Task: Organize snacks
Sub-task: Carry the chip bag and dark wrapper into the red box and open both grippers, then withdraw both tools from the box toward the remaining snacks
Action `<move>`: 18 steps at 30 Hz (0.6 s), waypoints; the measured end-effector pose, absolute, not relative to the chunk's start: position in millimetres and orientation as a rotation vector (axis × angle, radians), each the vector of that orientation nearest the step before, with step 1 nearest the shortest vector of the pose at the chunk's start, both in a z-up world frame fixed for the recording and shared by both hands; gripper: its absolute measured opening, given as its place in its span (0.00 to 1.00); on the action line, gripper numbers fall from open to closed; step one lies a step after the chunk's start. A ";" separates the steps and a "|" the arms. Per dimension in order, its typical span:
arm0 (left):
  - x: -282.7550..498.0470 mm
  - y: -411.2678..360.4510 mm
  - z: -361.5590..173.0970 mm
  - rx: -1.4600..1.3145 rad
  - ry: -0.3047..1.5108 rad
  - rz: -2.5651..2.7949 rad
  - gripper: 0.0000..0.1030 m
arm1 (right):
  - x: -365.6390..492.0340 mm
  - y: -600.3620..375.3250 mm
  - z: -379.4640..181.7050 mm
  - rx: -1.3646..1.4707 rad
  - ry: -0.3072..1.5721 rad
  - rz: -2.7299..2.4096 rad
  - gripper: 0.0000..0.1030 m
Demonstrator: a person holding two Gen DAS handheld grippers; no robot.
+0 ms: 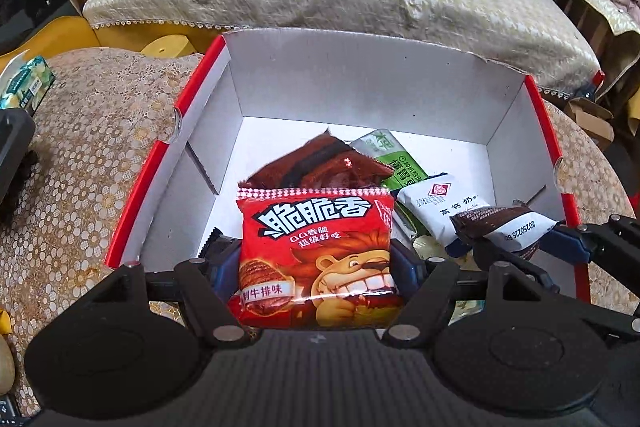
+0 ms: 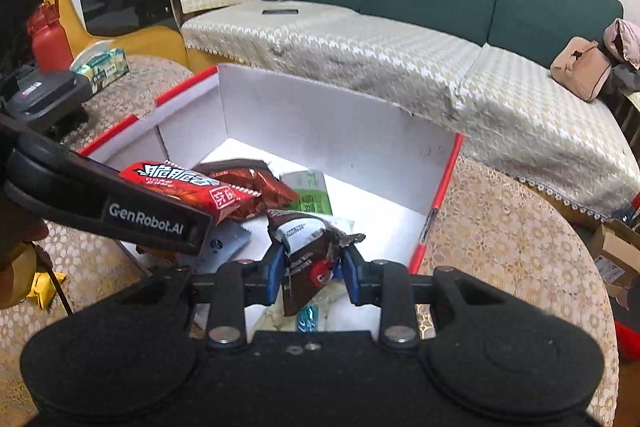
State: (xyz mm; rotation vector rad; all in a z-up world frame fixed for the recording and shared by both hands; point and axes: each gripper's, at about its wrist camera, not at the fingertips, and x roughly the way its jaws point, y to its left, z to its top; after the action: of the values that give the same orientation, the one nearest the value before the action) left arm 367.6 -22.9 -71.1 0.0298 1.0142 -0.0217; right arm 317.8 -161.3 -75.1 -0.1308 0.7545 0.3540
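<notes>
Two packets pinched over red-rimmed box (image 1: 168, 163): left gripper (image 1: 316, 267) clamping red lion snack bag (image 1: 316, 259), right gripper (image 2: 312, 271) clamping brown wrapper (image 2: 308, 263); risk of colliding, or dropping outside

Glossy foil snack bag (image 1: 316, 255) (crinkled), matt white cardboard box (image 1: 360, 87), lace-patterned tablecloth (image 1: 100, 131)

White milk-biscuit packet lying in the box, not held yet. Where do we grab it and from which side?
Take the flat white foil packet across its short width near the far sealed end, coming from above. It lies flat on the white cardboard box floor, and that end is bare, while its near end is hidden under the brown wrapper in the right tongs.
</notes>
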 end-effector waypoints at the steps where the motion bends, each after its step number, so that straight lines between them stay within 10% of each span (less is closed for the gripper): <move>1: 368.4 -22.5 -71.8 0.024 1.021 -0.022 0.72 | 318.5 -162.0 -76.3 -0.127 0.762 0.356 0.29; 18: 320.9 8.4 -25.2 -0.101 0.950 -0.033 0.82 | 304.2 -161.5 -61.4 -0.111 0.771 0.381 0.32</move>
State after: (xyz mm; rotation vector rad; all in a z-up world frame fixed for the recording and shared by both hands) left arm 320.9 8.4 -25.2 -0.1007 0.9501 -0.0326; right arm 304.2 -161.5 -61.4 -0.1110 0.7707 0.3808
